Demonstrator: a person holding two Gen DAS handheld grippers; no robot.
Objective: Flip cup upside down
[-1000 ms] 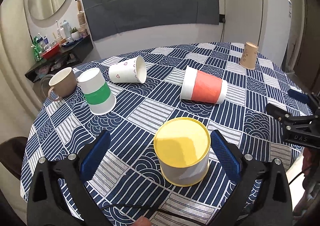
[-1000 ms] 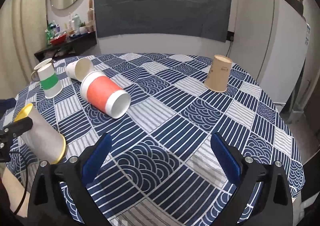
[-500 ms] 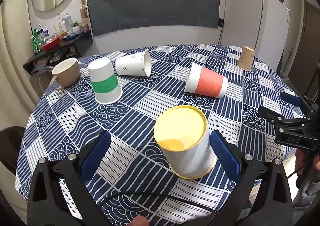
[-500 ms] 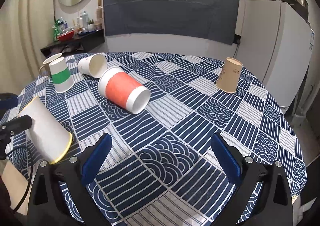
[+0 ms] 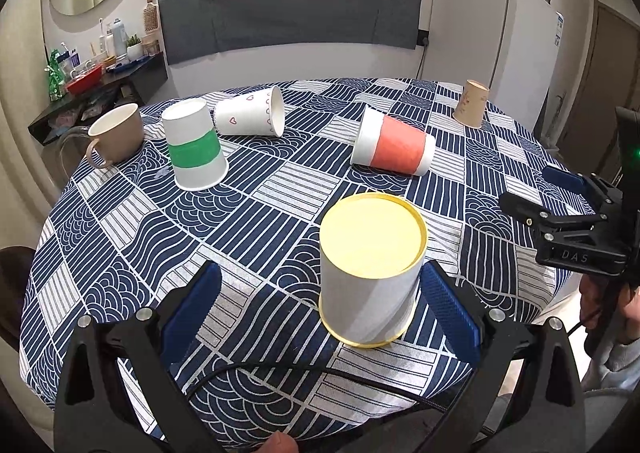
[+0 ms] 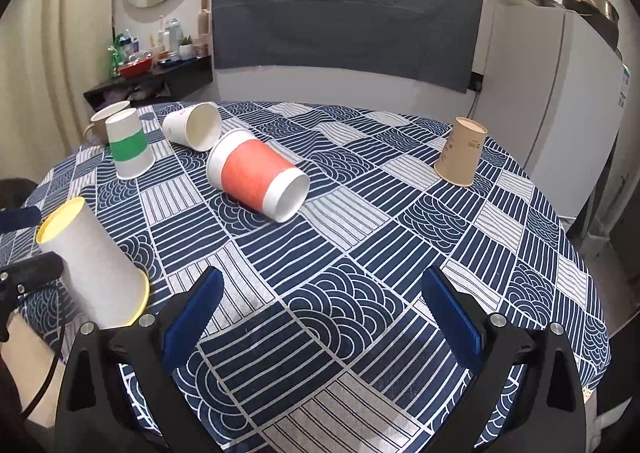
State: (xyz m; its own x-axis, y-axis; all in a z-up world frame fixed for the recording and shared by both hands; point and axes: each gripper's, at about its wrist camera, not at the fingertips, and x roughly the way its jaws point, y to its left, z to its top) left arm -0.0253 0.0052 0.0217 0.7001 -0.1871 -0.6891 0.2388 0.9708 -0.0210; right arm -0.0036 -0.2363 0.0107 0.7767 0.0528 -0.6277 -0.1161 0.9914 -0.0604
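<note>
My left gripper (image 5: 318, 305) is spread wide, and the yellow-bottomed cup (image 5: 370, 269) stands upside down on the worktop (image 5: 260, 189) between its blue pads (image 5: 192, 305), nearer the right-hand one. That pad seems just clear of the cup wall, though the fisheye makes it hard to be sure. My right gripper (image 6: 320, 317) is also wide open and has hold of nothing, hanging over bare cloth near the worktop's front edge. From its camera the yellow-bottomed cup shows at far left. Farther back, an orange-banded cup (image 5: 394, 147) and a heart-print cup (image 5: 250, 117) lie on their sides, while a green-banded cup (image 5: 195, 151) and a tan cup (image 5: 471, 104) stand inverted.
</note>
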